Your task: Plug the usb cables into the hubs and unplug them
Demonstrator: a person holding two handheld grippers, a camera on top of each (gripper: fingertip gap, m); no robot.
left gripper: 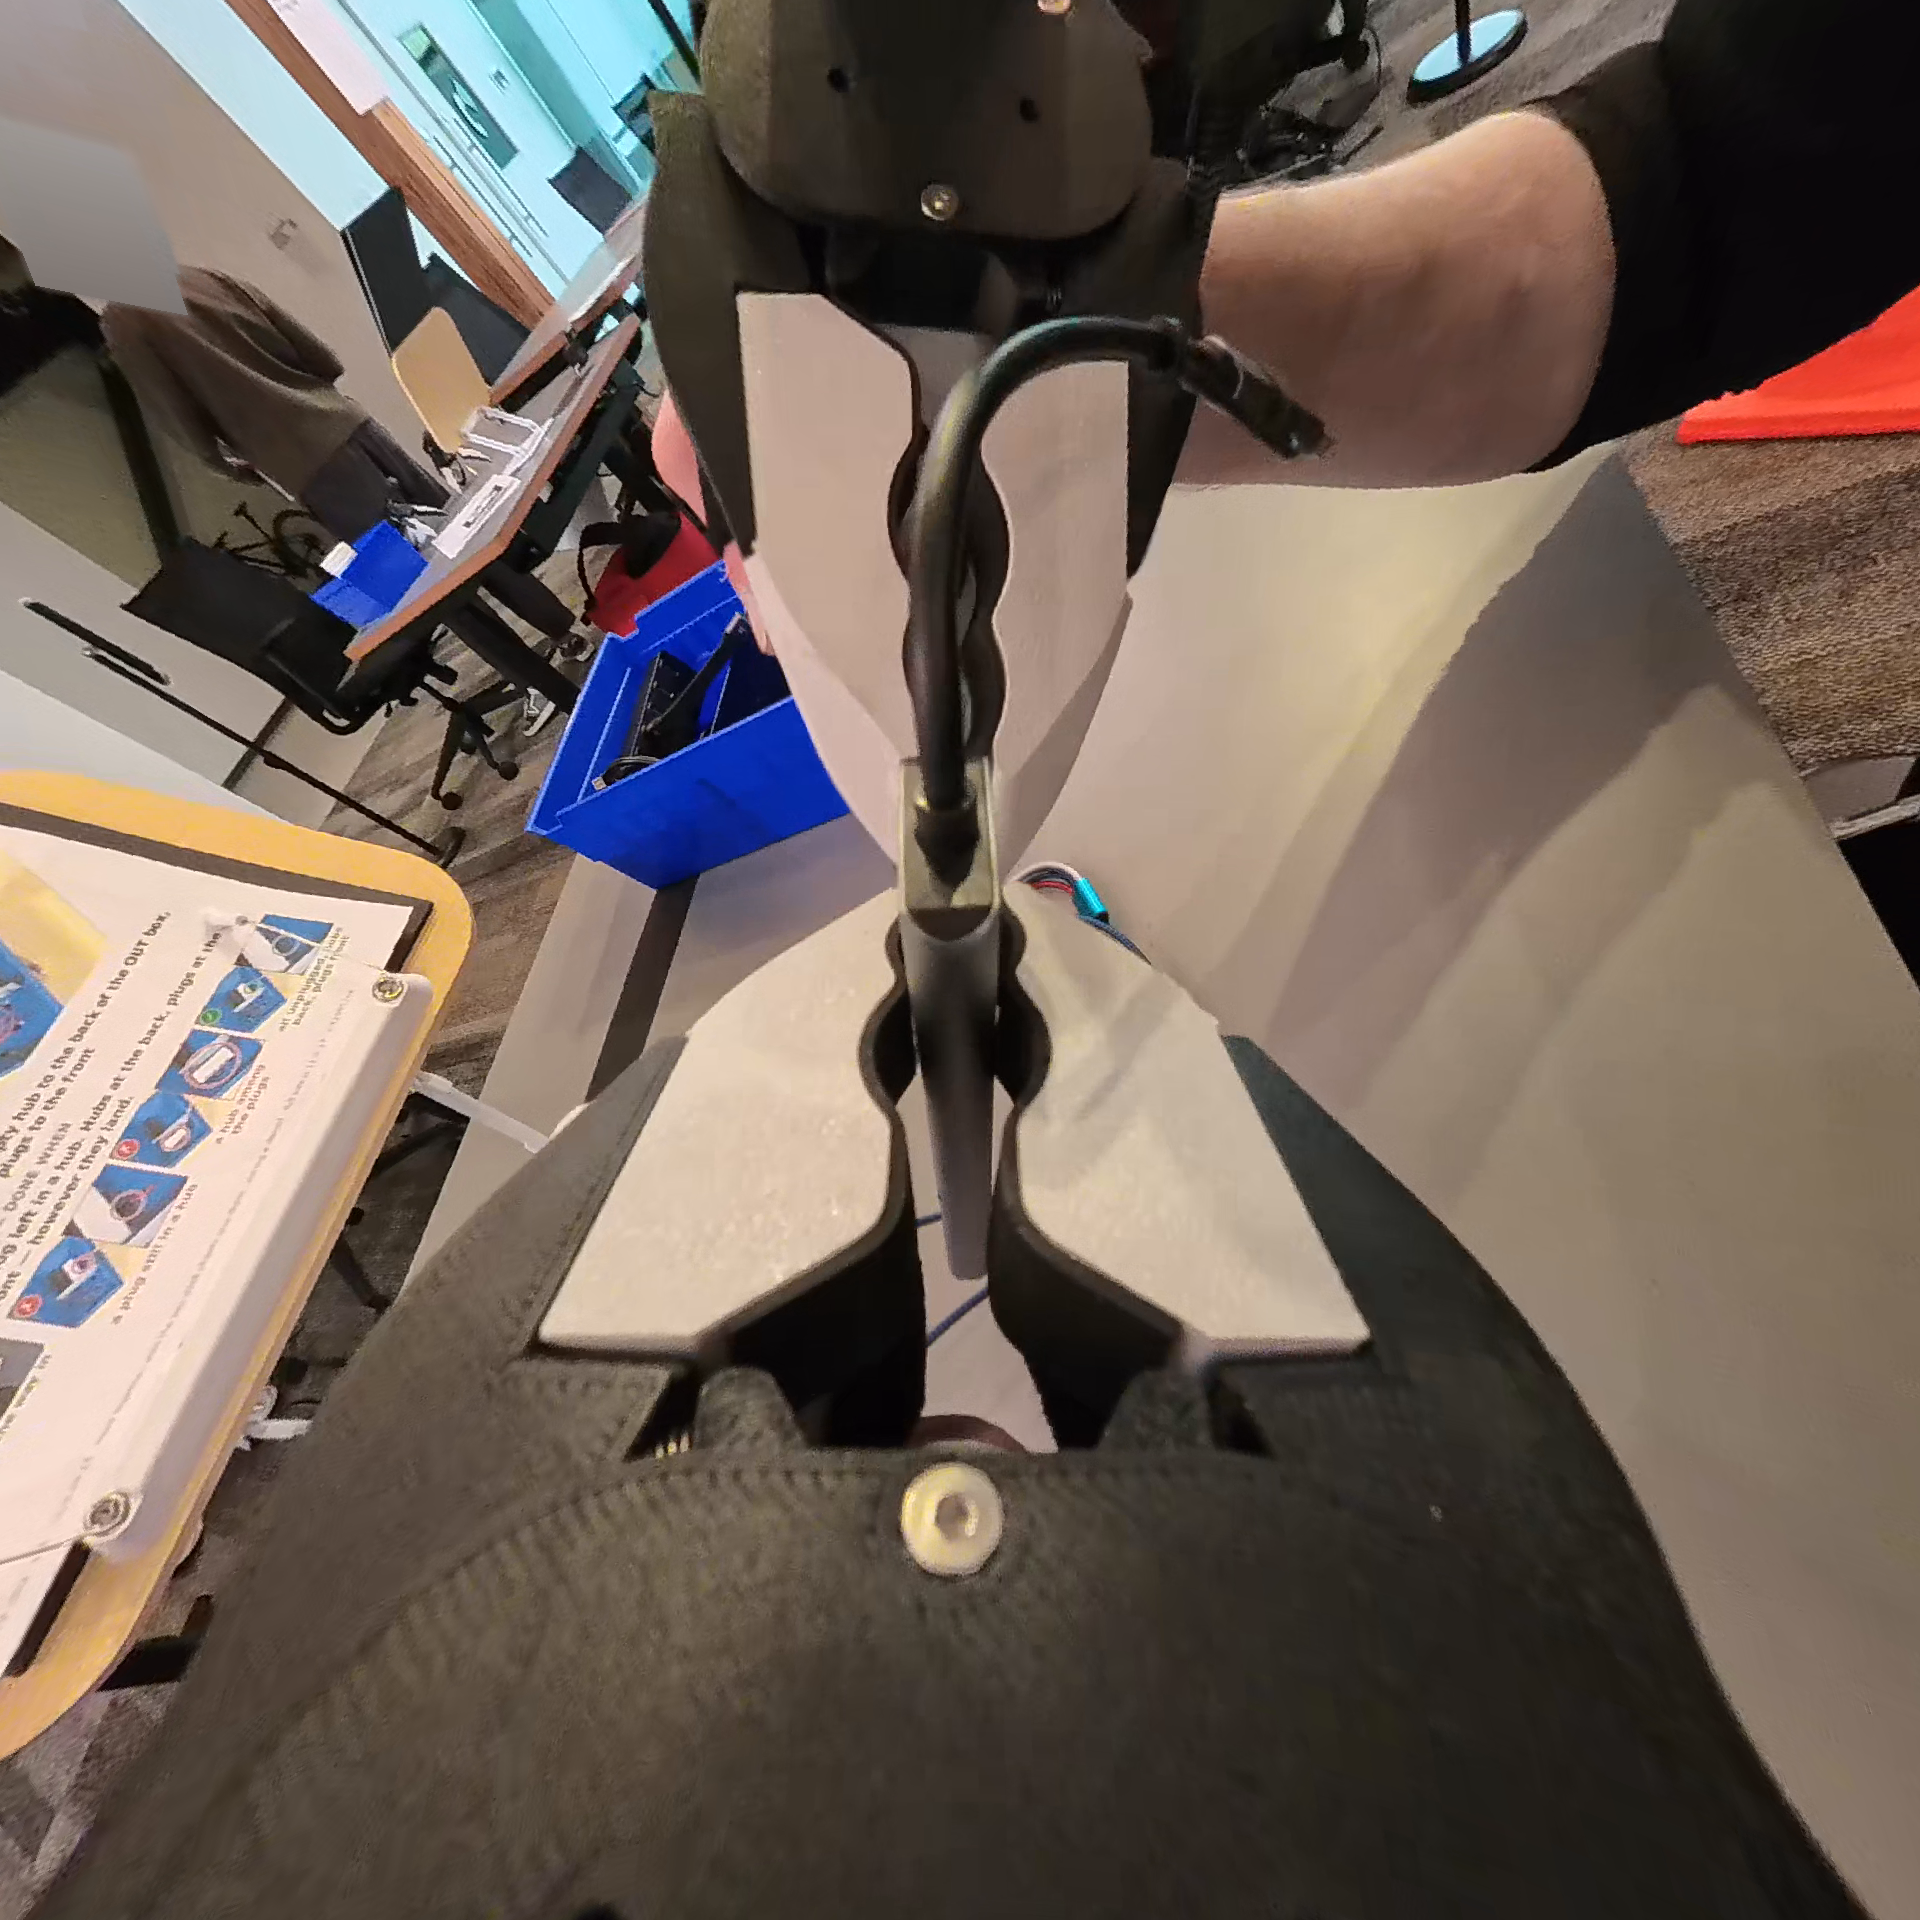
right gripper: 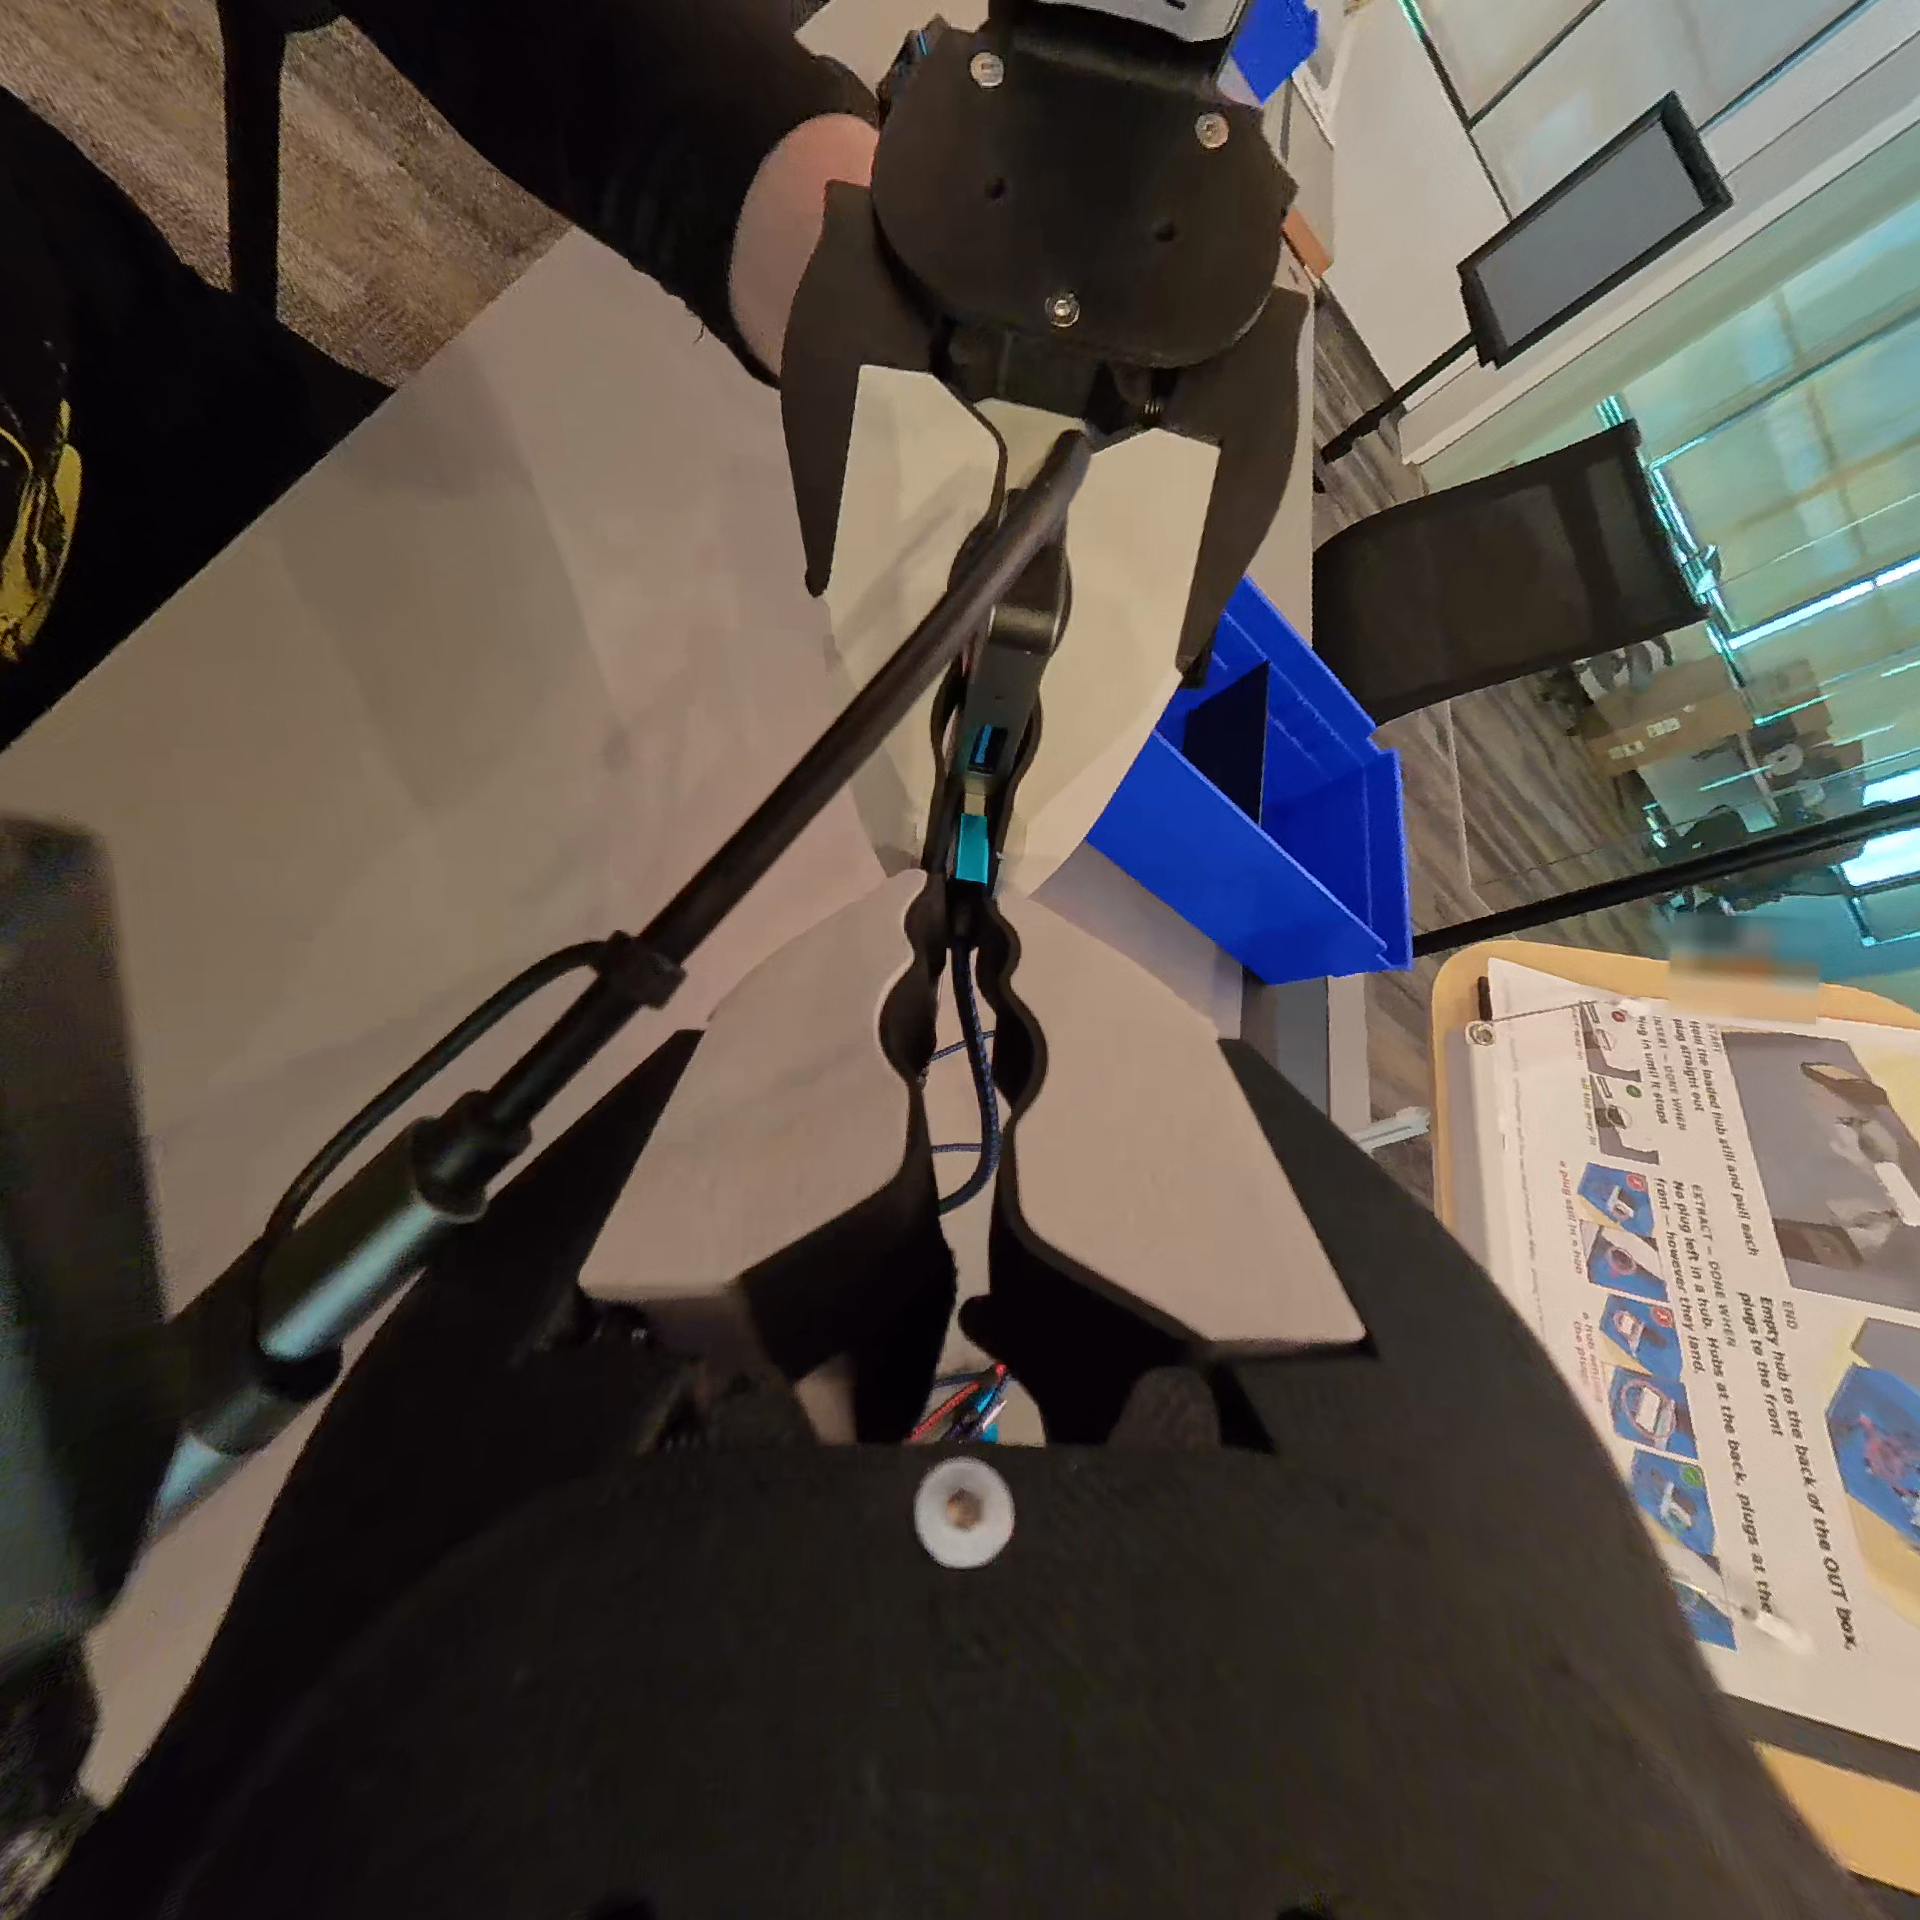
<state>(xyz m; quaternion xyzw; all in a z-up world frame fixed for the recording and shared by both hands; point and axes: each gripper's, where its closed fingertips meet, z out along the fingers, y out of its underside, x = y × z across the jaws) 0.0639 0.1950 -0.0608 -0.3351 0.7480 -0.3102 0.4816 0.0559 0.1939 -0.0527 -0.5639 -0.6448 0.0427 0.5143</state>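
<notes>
At the centre of the right wrist view, the right gripper (right gripper: 971,904) pinches a teal USB plug (right gripper: 972,847), which sits in line with the port just above it. The left gripper (right gripper: 1013,665) clamps the grey hub (right gripper: 1010,665) there; the plug seems partly seated.

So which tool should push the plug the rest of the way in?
Right. The right tool grips the teal plug, lined up at the port of the hub, which the left tool steadies.
</notes>
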